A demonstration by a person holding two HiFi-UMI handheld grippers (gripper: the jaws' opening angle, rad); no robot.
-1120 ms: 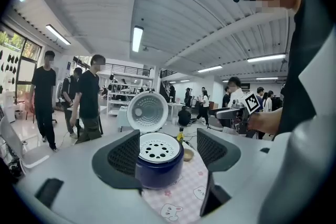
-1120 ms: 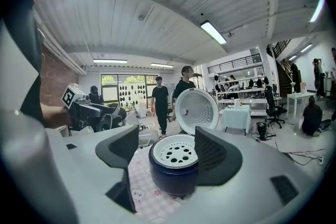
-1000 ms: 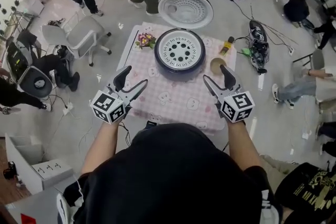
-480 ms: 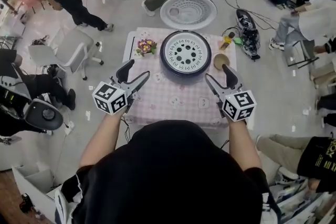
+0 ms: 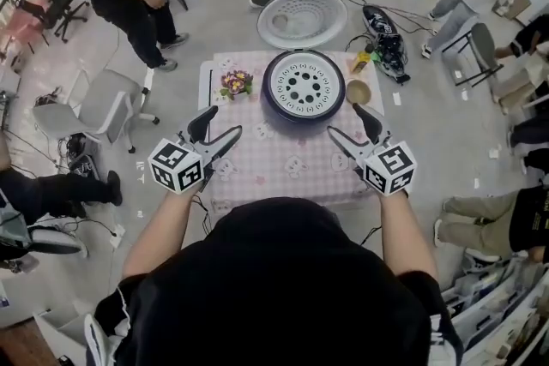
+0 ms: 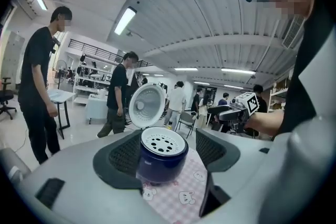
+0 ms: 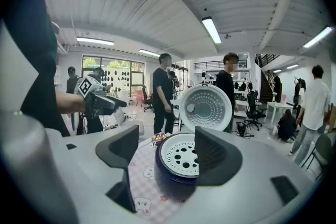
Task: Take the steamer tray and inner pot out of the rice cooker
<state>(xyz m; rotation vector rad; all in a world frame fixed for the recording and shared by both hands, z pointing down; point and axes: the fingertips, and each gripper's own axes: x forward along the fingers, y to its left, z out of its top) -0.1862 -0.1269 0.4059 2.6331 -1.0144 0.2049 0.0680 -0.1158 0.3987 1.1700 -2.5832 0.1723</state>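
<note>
tray (image 5: 303, 84) sits in open cooker (image 5: 270, 103) on the worktop's (image 5: 283, 169) far half, dead ahead, midway between left tool (image 5: 221, 123) and right tool (image 5: 346, 121), both released, empty, about equally near.

Dark blue cooker (image 6: 160, 161), white tray (image 5: 303, 84) dotted with round holes. Cloth (image 5: 287, 167) under the cooker: pink check with little animal prints. Flowers (image 5: 235, 83) left of the cooker: purple and yellow.

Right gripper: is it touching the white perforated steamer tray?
Apart. The head view shows the right gripper short of the white perforated steamer tray, with checked tablecloth between them.
</note>
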